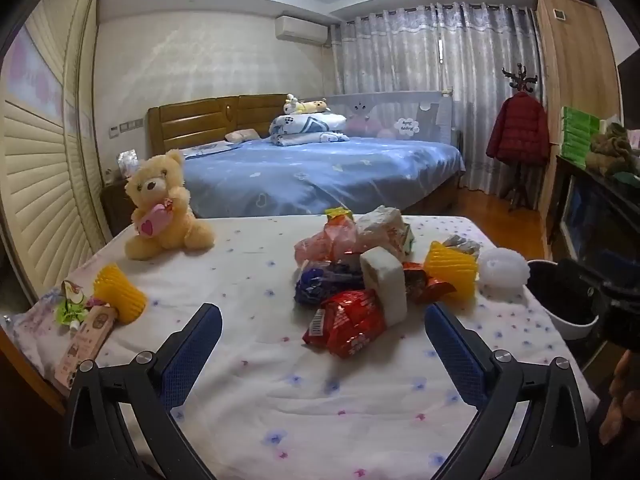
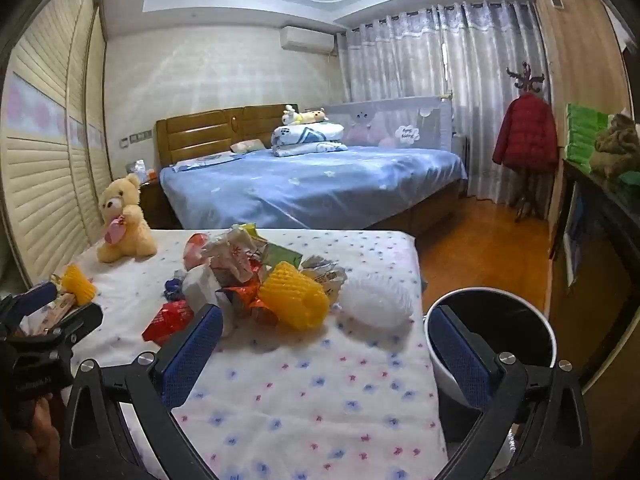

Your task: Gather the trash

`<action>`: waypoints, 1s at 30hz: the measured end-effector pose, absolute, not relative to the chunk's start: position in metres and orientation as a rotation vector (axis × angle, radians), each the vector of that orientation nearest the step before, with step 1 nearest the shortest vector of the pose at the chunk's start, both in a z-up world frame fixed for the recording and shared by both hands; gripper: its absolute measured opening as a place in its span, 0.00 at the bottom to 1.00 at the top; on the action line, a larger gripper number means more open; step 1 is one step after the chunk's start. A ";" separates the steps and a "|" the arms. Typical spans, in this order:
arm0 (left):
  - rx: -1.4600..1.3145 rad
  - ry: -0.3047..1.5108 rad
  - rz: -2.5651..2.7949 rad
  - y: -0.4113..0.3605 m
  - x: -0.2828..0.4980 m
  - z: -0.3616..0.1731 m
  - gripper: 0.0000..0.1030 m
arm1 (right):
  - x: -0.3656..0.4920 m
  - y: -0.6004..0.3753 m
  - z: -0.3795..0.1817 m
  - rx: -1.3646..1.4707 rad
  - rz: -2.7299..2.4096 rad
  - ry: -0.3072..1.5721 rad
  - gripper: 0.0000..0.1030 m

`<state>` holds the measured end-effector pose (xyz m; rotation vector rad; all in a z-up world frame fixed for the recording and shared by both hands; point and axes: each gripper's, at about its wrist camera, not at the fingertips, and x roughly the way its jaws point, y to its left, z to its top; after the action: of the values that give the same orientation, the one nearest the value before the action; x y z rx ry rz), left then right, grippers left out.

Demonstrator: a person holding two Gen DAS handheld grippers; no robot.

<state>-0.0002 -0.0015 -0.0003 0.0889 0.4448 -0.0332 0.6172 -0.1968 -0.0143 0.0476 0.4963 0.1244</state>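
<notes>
Trash sits heaped on the flower-printed cloth of the worktop point(image 1: 280, 400), just ahead of both claws. The left claw point(image 1: 322, 330) is spread wide with nothing between its blue textured pads, and the shiny red foil wrapper point(image 1: 344, 328) lies crinkled in front of the gap, not touched by either pad. Leaning on that wrapper is a white foam block point(image 1: 386, 284) with rounded corners, and behind it a pink plastic bag point(image 1: 326, 242) and a dark blue wrapper point(image 1: 320, 284), all crumpled together. The right claw point(image 2: 324, 326) gapes just as wide and grips nothing; past it lie a ribbed yellow foam net point(image 2: 294, 298) and a puffy white foam net point(image 2: 376, 302), side by side. Beyond its right pad stands a round white bin point(image 2: 552, 336) with a dark inside, beside the worktop's edge. Farther left, a second yellow net point(image 1: 118, 294) lies against a pink carton point(image 1: 86, 338). A plush teddy bear point(image 1: 160, 204) sits upright at the far left corner.
</notes>
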 end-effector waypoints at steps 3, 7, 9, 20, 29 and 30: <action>0.108 0.444 -0.020 -0.010 -0.002 0.001 0.99 | 0.618 -0.190 -0.014 0.042 0.115 0.520 1.00; 0.074 0.440 -0.032 -0.010 -0.008 0.001 0.99 | 0.609 -0.198 -0.017 0.060 0.116 0.513 1.00; 0.057 0.455 -0.039 -0.005 -0.005 0.002 0.99 | 0.612 -0.201 -0.017 0.060 0.126 0.534 1.00; 0.043 0.459 -0.037 0.002 -0.001 0.003 0.99 | 0.614 -0.196 -0.020 0.067 0.148 0.538 1.00; 0.036 0.461 -0.034 0.004 0.001 0.002 0.99 | 0.613 -0.188 -0.019 0.064 0.168 0.538 1.00; 0.037 0.460 -0.035 0.004 0.001 0.002 0.99 | 0.613 -0.188 -0.019 0.064 0.169 0.538 1.00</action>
<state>0.0009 0.0035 0.0022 0.0373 0.4599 -0.0347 0.6132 -0.1876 -0.0185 0.0642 0.5375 0.1687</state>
